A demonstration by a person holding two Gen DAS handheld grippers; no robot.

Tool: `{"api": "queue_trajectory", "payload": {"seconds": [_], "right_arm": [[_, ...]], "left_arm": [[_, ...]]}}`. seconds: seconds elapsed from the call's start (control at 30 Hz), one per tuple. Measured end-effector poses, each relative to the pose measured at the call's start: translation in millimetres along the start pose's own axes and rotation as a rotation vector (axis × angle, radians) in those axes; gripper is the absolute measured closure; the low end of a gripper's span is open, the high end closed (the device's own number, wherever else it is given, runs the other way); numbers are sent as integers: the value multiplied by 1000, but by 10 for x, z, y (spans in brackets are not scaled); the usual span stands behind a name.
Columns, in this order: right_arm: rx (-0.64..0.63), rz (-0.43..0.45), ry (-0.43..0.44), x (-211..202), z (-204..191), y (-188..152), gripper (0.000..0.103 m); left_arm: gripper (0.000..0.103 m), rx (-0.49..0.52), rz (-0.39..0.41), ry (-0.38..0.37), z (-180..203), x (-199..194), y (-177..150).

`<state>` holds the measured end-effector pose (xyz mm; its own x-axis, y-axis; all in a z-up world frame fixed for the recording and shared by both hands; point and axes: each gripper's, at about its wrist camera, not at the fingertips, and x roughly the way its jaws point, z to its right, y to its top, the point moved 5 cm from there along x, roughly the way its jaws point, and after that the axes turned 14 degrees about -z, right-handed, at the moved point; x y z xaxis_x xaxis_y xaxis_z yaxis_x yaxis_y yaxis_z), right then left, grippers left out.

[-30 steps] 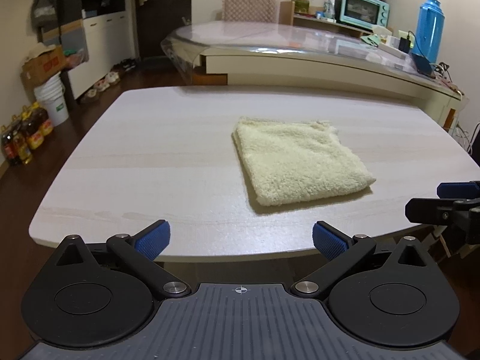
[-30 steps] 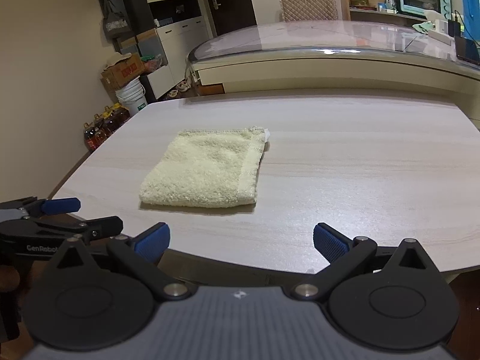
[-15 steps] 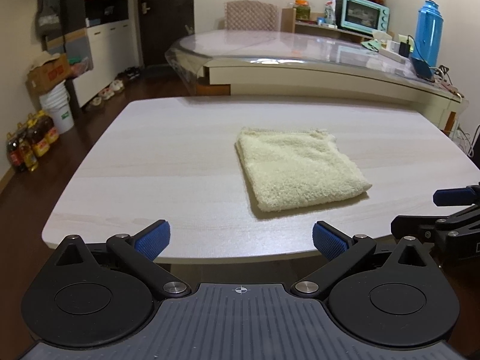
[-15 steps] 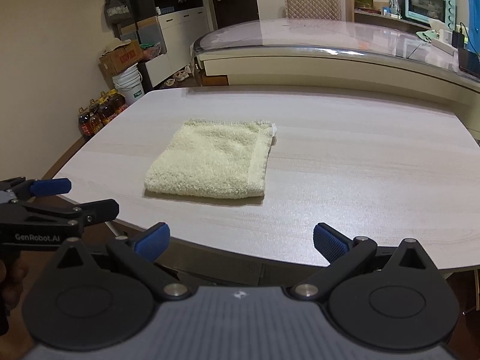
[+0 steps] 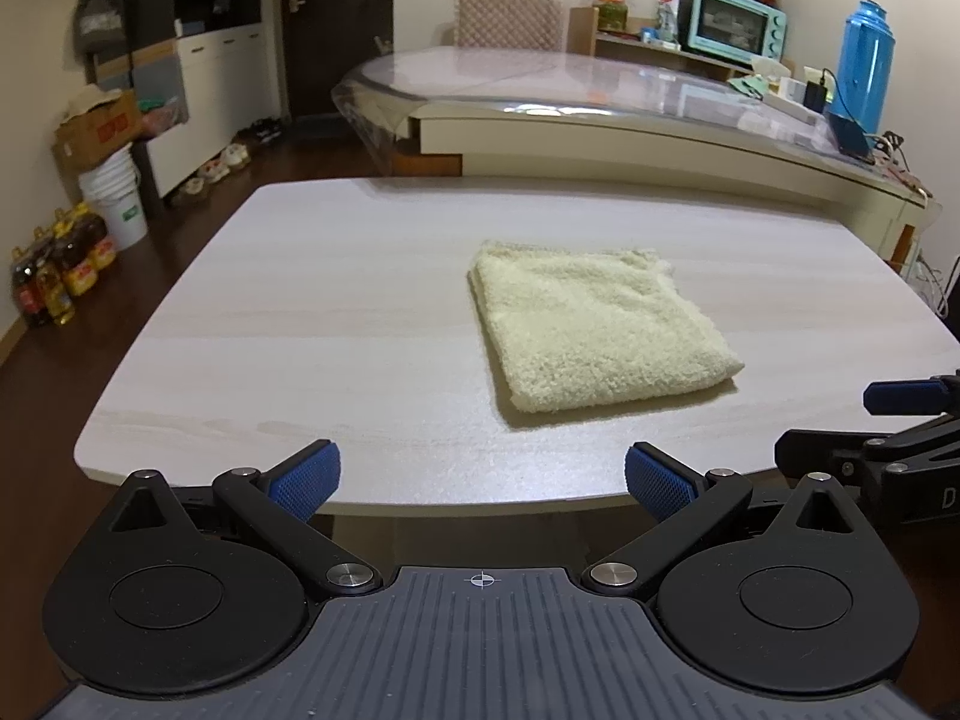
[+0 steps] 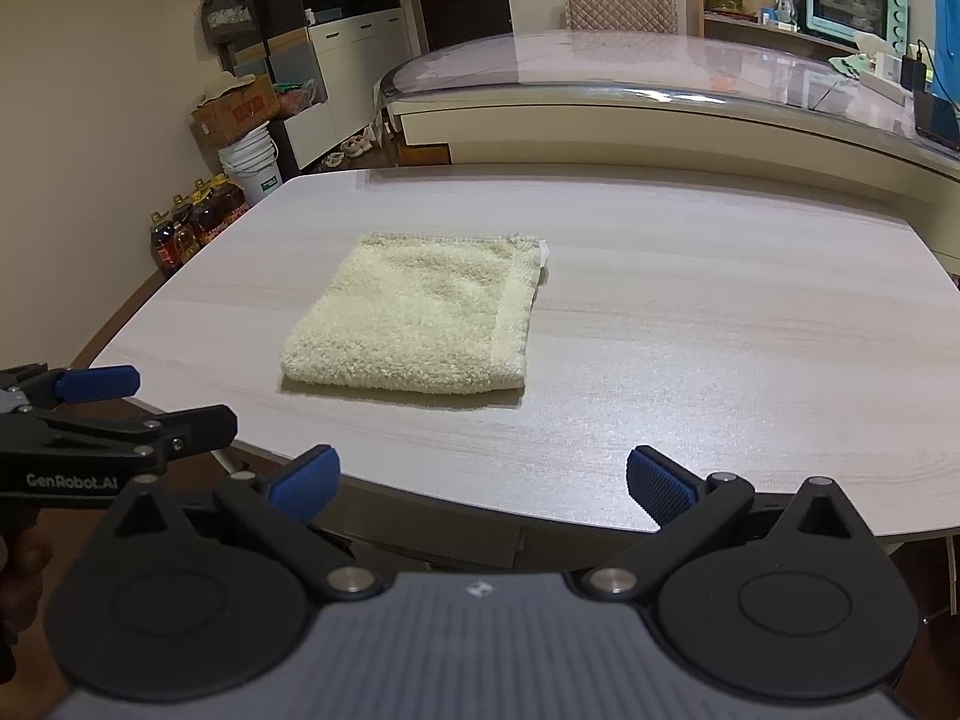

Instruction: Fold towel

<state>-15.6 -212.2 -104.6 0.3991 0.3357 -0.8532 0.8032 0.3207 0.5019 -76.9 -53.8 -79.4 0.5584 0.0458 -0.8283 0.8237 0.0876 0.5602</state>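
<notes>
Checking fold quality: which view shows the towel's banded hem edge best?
The right wrist view: the towel shows its flat woven hem band along the right side, with a small white tag at the far corner. The left wrist view shows that side only as thick rounded pile.

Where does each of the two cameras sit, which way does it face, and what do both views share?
Left wrist view: sits on the left tool, open, off the table's near edge, facing across it to the folded towel; the right tool juts in at its right edge.
Right wrist view: sits on the right tool, open, facing the same way; the left tool juts in at its left edge.
Shared: towel, table, white bucket, teal oven.
</notes>
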Motion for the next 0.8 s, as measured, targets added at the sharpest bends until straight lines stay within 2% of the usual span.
{"api": "queue_trajectory", "payload": {"seconds": [0.4,0.8], "right_arm": [[-3,-8,3,17,-6,19,0],[6,1,-5,25,32,42,0]], "left_arm": [[0,4,-5,-5,2,21,-2],[0,11,25,-17,16,1,29]]}}
